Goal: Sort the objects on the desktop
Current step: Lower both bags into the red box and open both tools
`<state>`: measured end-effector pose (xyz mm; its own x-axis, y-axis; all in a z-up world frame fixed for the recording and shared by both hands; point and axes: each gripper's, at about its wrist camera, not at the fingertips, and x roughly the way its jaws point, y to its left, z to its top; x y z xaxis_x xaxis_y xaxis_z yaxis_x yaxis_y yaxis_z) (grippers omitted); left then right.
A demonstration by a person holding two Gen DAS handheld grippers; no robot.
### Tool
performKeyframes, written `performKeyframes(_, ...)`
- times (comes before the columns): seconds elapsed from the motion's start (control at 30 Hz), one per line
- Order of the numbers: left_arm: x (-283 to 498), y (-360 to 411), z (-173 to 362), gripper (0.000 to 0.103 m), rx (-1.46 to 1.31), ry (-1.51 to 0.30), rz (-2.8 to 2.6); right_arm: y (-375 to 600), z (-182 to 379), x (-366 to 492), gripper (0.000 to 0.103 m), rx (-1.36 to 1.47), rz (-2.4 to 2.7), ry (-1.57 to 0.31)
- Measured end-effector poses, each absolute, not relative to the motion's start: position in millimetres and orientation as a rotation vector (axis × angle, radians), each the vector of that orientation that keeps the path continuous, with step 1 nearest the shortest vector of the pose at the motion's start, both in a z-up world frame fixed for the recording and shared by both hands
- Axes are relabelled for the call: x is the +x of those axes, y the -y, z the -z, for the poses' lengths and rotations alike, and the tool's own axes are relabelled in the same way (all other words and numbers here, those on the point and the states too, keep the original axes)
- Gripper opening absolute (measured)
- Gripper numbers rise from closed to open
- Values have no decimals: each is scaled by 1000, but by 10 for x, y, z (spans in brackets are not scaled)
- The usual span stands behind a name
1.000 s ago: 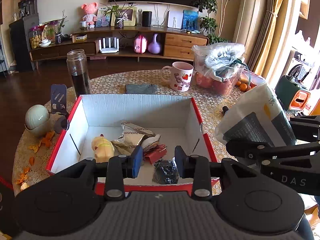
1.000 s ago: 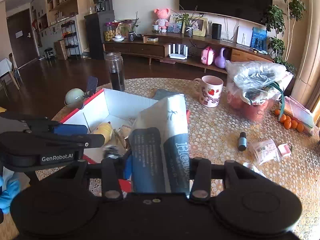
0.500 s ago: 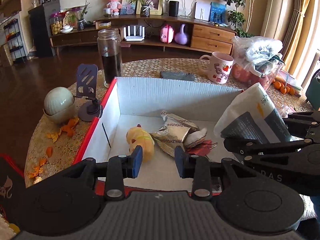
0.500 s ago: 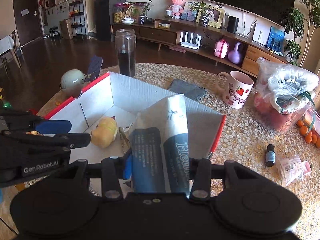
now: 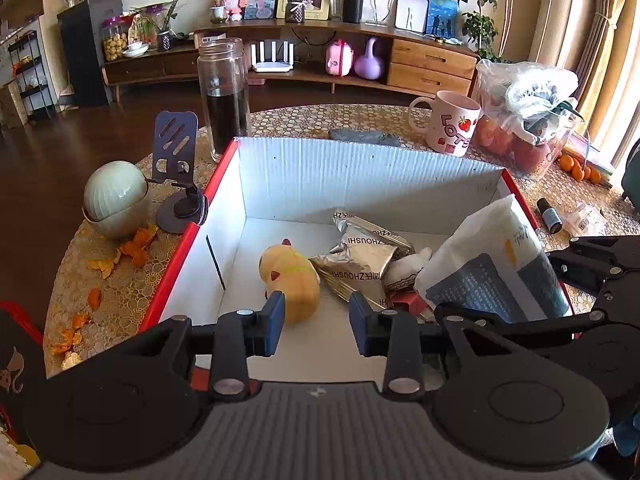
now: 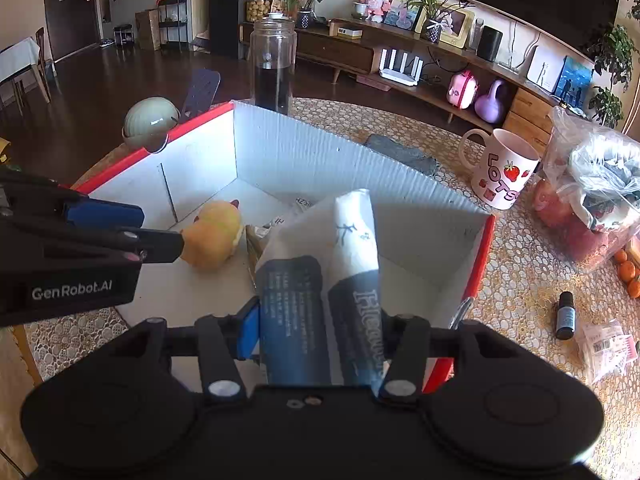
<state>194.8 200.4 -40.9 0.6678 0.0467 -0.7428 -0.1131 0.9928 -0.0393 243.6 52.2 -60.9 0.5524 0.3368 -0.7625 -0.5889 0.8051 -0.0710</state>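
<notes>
Right gripper [image 6: 316, 332] grips the packet [image 6: 320, 280] over the box [image 5: 360, 168]; left gripper [image 5: 316, 322] is open, empty. Small bottle [image 6: 565, 315] remains outside.

Table [image 5: 360, 114] w/ box [image 5: 360, 176], jar [image 5: 223, 96], mug [image 5: 452, 128].

Bright daylight from right; sharp focus; fisheye-bent edges.
</notes>
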Motion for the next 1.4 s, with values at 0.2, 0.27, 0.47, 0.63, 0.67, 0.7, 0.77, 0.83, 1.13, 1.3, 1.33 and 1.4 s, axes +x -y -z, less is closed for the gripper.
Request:
performKeyframes(0.2,1963,-1984,450,34,-82,-841,-92,-451,587,2386,73,-326,-582,-798)
performKeyframes(0.27,1963,-1981,449,34,-84,-841,-91,-418,558,2375,73,-319,-586,-790)
performKeyframes(0.47,1944,-1939,427,40,-75,-832,-83,-216,384,2290,77,-259,-628,-763)
performKeyframes(0.63,1887,-1899,361,65,-77,-800,-85,-73,243,2172,80,-225,-663,-735)
performKeyframes(0.67,1875,-1890,344,65,-76,-794,-84,-47,226,2153,83,-221,-667,-729)
performKeyframes(0.7,1864,-1880,327,65,-75,-791,-82,-20,207,2130,84,-214,-671,-724)
performKeyframes(0.77,1842,-1855,299,68,-71,-787,-80,24,181,2102,84,-206,-676,-717)
performKeyframes(0.83,1817,-1826,270,71,-69,-783,-70,72,161,2073,85,-193,-673,-710)
performKeyframes(1.13,1708,-1703,227,72,-54,-784,-42,267,108,1956,88,-173,-674,-704)
performKeyframes(1.3,1664,-1625,201,76,-57,-785,-20,367,89,1878,93,-170,-679,-695)
performKeyframes(1.33,1656,-1607,192,77,-56,-783,-16,387,88,1861,93,-167,-680,-696)
performKeyframes(1.4,1636,-1555,172,81,-51,-776,-8,440,82,1828,97,-159,-687,-696)
